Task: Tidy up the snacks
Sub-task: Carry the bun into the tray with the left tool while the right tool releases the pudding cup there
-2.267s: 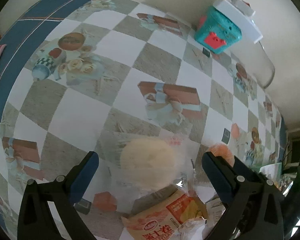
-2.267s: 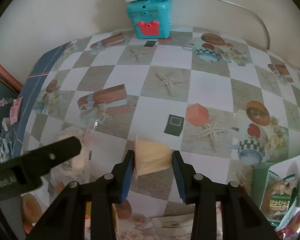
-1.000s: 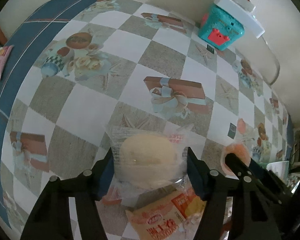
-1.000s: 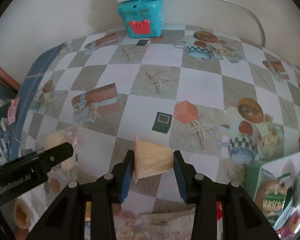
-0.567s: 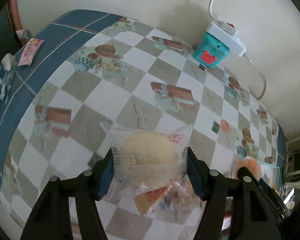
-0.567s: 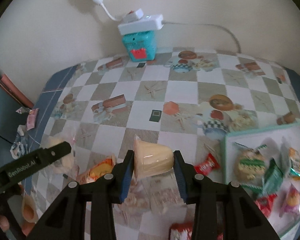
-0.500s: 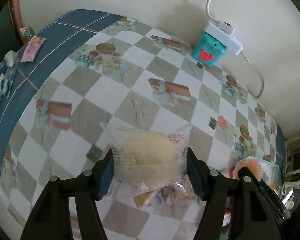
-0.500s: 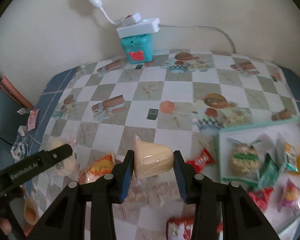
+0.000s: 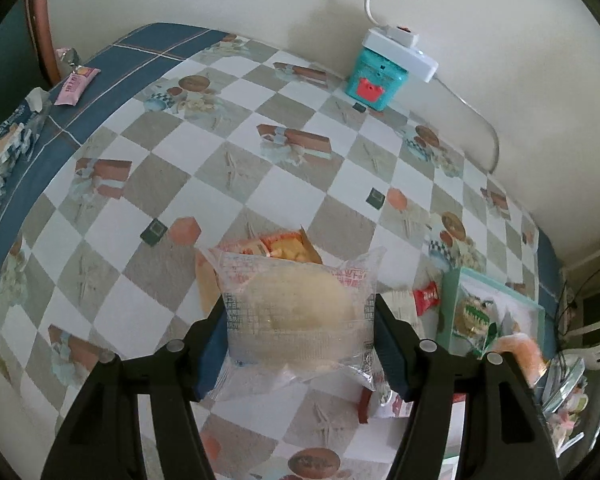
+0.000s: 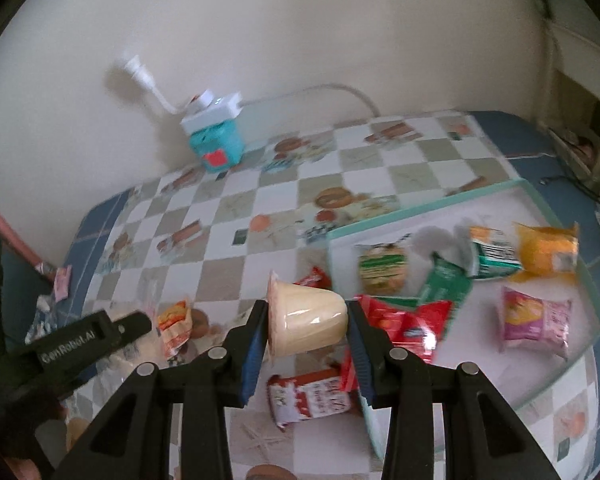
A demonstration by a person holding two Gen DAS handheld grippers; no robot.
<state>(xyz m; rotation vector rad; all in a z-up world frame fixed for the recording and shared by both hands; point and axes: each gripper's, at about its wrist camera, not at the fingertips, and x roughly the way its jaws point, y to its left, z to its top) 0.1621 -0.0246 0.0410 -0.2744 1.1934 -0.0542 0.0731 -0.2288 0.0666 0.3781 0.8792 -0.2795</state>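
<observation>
Between my right gripper's blue pads sits the jelly cup, clamped on its side, foil lid toward my left, base toward my right. And the teal tray is that way too, off to the right and a touch ahead of the cup, rim close by, snacks already scattered inside it. A red packet lies across the tray's near edge, just beyond the cup, so I reckon the drop wants to go deeper into the tray, past it.

Over on the other side, my left gripper is pinching the clear-wrapped bun across its width, lifted off the surface. From there the tray sits well to the right, so the right arm is the nearer one. An orange packet lies on the surface behind the bun, left of the tray, not yet sorted.
</observation>
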